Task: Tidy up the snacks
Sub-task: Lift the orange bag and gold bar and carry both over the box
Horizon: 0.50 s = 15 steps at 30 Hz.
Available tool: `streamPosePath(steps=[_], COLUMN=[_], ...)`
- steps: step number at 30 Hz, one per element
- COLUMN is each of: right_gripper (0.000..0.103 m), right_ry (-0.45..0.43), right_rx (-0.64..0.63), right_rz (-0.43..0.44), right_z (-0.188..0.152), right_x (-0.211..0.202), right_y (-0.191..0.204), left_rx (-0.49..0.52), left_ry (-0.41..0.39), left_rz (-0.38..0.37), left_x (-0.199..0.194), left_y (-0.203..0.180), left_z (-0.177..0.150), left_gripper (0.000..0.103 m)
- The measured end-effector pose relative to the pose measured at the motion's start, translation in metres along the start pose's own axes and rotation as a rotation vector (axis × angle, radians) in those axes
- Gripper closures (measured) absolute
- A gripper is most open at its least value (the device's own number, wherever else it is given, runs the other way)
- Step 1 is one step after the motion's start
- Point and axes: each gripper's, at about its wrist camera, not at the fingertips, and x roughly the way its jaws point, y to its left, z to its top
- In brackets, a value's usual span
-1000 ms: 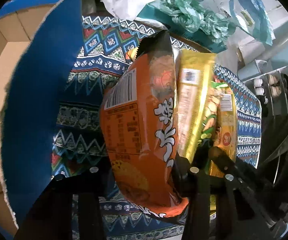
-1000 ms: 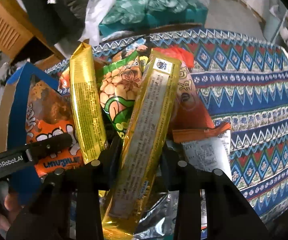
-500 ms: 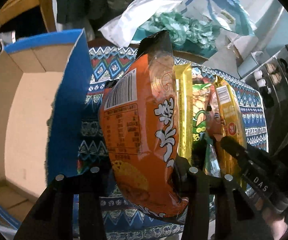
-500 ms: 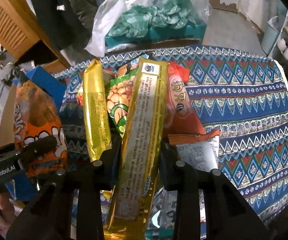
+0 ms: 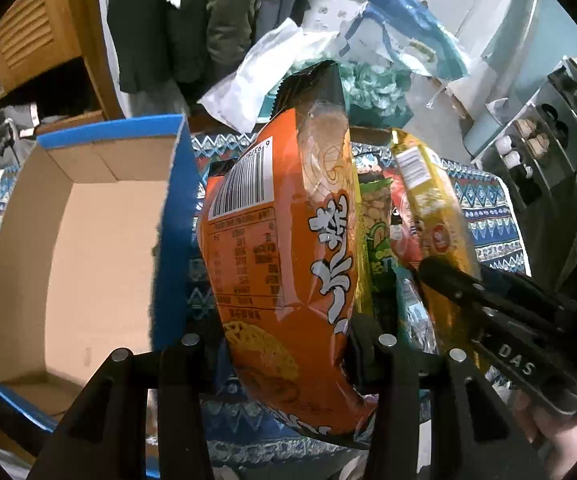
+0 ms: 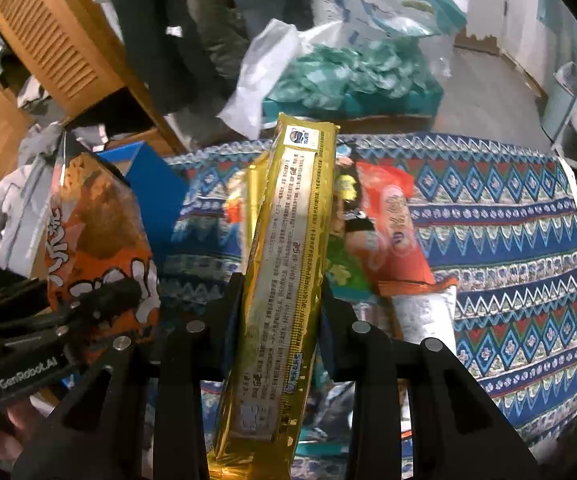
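Observation:
My left gripper is shut on a puffy orange snack bag and holds it upright above the patterned tablecloth, just right of an open blue cardboard box. My right gripper is shut on a long gold snack packet and holds it lifted. That packet and the right gripper show at the right of the left wrist view. The orange bag and the left gripper show at the left of the right wrist view. A green peanut bag and an orange-red packet lie on the cloth.
The blue, red and white patterned tablecloth stretches to the right. A white packet lies by the orange-red one. Plastic bags with teal contents stand behind the table. A wooden cabinet is at the back left.
Both grippers have risen with their snacks. The orange bag has moved left toward the open box, whose inside now shows more. The gold packet has come clear of the pile.

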Motion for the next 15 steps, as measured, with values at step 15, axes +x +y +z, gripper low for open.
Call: streamPosePath(steps=[15], right_gripper=[0.071], right_ry=[-0.007], right_rx=[-0.069], right_rz=[0.1], right_z=[0.016], right_x=[0.0], right_y=[0.066], left_rx=[-0.04], left_ry=[-0.058], left_rz=[-0.004], left_x=[-0.045], left_y=[0.042], left_z=[-0.007], left_gripper=[0.057])
